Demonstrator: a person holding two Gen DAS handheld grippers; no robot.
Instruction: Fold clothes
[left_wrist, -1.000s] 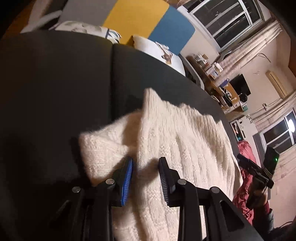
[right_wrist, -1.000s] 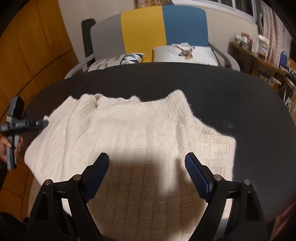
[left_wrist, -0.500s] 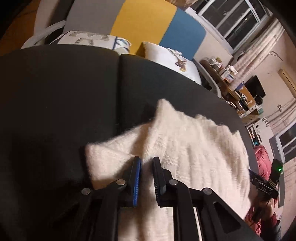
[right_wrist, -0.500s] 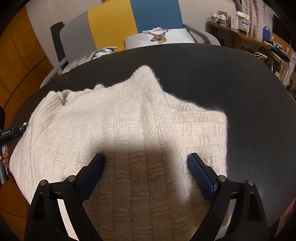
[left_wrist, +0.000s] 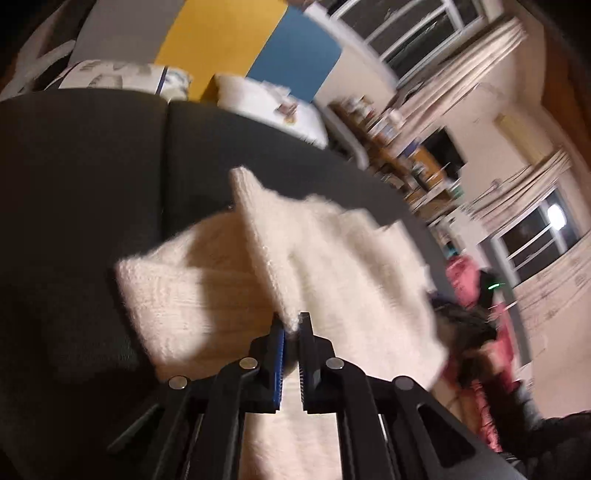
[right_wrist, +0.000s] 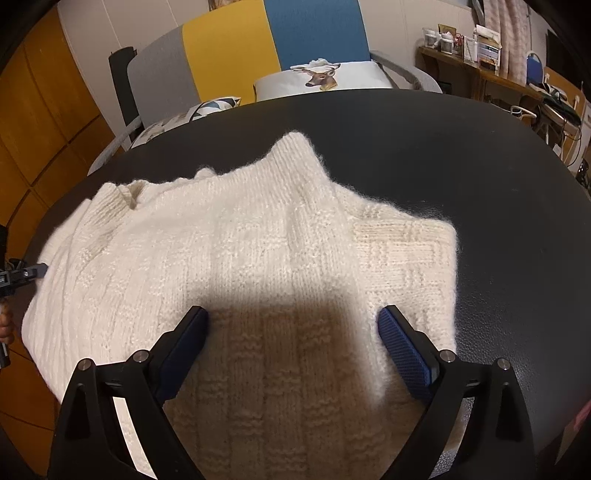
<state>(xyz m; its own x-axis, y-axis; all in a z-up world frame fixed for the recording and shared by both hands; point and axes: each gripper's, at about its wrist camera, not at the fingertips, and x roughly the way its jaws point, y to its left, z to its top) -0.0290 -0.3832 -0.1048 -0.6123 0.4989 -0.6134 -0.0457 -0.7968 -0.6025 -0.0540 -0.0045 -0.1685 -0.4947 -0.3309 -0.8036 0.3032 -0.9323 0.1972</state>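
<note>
The cream knit sweater (right_wrist: 251, 258) lies spread on the dark surface (right_wrist: 498, 206), its long axis running left to right across the right wrist view, with the neck opening toward the far left and a folded-in sleeve forming a peak at the far middle. Its right edge ends well short of the surface's right rim.

The left tongs (left_wrist: 291, 328) are at the sweater's left side and are clamped on a fold of the knit; the fabric rises from the surface in a ridge that runs away from the pads toward the far peak. In the right wrist view these tongs show only as a small dark tip at the sweater's left edge.

The right tongs (right_wrist: 291, 328) hang over the near middle of the sweater, jaws wide apart and opening, with flat knit below and between them but nothing pinched. The coming fold, I judge, turns on this: the left side is already in hand, while the right tongs are nearer the right edge, which lies just beyond their right pad.

A second ago the left tongs stood half open over flat fabric; they have since closed on it and lifted it. The right tongs have sunk closer to the knit and spread slightly wider.
</note>
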